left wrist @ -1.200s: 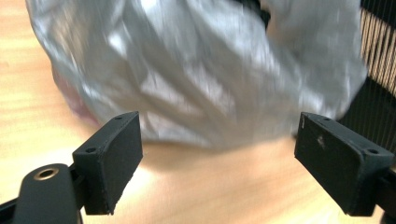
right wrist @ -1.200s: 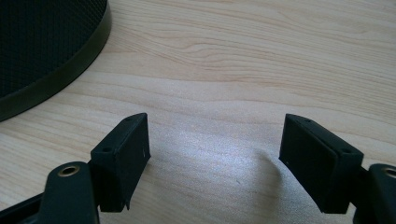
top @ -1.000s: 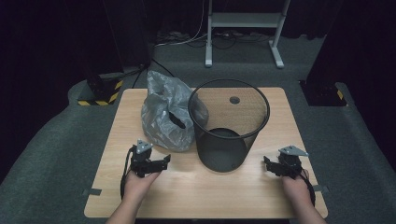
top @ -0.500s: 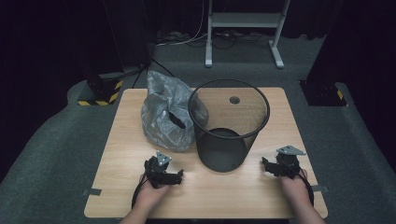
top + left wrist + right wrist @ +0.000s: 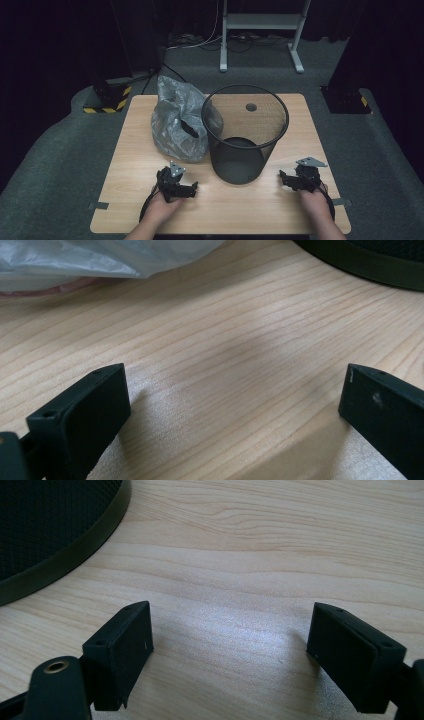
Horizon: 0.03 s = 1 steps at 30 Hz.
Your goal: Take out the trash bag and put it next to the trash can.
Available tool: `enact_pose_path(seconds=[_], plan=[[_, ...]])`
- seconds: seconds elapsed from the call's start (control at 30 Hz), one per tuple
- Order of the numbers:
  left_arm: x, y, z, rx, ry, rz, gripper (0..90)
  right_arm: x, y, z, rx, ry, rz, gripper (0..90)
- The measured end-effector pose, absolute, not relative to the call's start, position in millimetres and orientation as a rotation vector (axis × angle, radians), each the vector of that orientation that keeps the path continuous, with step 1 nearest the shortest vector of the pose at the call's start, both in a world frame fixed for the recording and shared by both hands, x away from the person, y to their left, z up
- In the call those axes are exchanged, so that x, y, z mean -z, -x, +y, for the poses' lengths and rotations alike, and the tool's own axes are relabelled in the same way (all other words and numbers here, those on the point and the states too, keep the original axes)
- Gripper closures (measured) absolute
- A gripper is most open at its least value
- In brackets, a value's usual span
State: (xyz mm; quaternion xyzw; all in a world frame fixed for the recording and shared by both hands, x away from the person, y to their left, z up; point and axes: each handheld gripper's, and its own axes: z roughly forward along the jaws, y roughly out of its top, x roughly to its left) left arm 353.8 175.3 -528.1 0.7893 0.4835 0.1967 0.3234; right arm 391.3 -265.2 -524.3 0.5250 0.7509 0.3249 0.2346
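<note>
Crinkly grey plastic bag point(image 5: 179, 125) sits at table's 10 o'clock, touching round black wire-mesh bin point(image 5: 244, 132), which stands upright in middle. Bag lies loose, so I guess it goes into bin as liner. My left gripper point(image 5: 189, 189) rests at 7 o'clock, just below bag, jaws spread wide, nothing between them, only bare wood. Close spot makes bag easy to grab. My right gripper point(image 5: 283, 181) rests at 5 o'clock beside bin base, jaws wide apart too, empty. Good place to steady bin. Light wooden table point(image 5: 140, 135) carries it all.
</note>
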Motion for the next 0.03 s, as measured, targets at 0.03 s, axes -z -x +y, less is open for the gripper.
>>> enact_pose_path(seconds=[0.03], plan=[[528.1, -354.2, 175.6, -0.515, -2.075, 1.261, 0.0, 524.3, -391.3, -265.2, -0.892, -1.441, 2.061, 17.4]])
